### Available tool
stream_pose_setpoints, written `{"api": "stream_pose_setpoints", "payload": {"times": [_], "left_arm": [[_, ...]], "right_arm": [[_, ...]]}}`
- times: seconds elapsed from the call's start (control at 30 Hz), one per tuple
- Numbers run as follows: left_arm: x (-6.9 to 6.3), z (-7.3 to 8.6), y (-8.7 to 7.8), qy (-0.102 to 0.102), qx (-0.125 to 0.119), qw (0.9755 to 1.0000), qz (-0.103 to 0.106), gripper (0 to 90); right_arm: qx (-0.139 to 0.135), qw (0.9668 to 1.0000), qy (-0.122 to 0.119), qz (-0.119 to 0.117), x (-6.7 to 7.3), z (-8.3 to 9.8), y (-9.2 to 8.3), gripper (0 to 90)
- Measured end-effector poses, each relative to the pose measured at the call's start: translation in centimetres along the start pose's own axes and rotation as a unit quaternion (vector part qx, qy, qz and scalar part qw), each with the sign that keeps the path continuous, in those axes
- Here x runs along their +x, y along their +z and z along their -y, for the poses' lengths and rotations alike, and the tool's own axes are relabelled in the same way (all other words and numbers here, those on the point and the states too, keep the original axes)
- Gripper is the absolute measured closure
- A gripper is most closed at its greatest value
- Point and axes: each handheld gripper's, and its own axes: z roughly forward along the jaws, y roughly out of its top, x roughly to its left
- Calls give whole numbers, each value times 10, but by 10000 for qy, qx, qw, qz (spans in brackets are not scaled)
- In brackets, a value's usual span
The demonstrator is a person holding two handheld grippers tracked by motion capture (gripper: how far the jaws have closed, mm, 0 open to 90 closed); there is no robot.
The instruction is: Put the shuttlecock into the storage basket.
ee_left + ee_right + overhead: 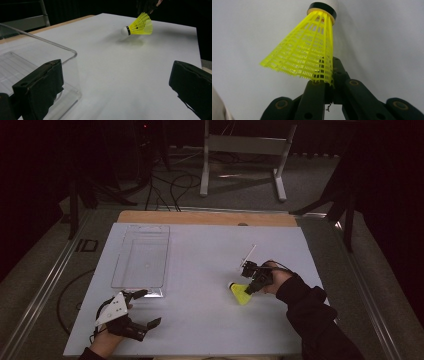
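A yellow plastic shuttlecock (241,293) with a white cork tip hangs just above the white table, right of centre. My right gripper (251,287) is shut on the rim of its skirt; in the right gripper view the jaws pinch the skirt's edge (327,80) and the shuttlecock (309,50) points away, cork uppermost. In the left gripper view the shuttlecock (140,26) floats at the far side, cork to the left. My left gripper (144,308) rests open near the front left edge with nothing between its fingers, beside the corner of a clear plastic tray (141,255).
The clear tray (37,65) stands on the left half of the white board (200,320). A thin white stick (248,255) lies just behind the right hand. A wooden strip (205,217) runs along the table's far edge; frame legs and cables lie on the floor beyond.
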Motion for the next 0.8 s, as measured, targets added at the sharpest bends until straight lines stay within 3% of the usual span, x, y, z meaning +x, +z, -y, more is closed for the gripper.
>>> {"api": "stream_pose_setpoints", "payload": {"times": [0.1, 0.13, 0.2, 0.23, 0.43, 0.63, 0.8], "left_arm": [[0, 0, 0, 15, 27, 10000, 17, 2], [-2, -1, 3, 1, 101, 9999, 77, 3], [-3, -2, 4, -8, 134, 9999, 79, 2], [-4, -2, 5, -1, 150, 9999, 53, 2], [-8, -12, 11, -37, 377, 9992, 155, 2], [-13, -29, 18, -69, 792, 9962, 352, 3], [-17, -44, 28, 21, 1050, 9931, 518, 2]], "right_arm": [[-25, 9999, -152, -47, 1, 2, -2, 900], [-5, 9993, -344, -109, 4, 3, -5, 900], [-13, 9991, -401, -144, 4, 4, -6, 900], [-17, 9982, -566, -179, 7, 4, -7, 900], [-91, 9950, -934, -353, 13, 5, -13, 900], [-108, 9930, -1088, -436, 16, 4, -12, 900], [-111, 9888, -1377, -558, 22, 2, -12, 900]]}}
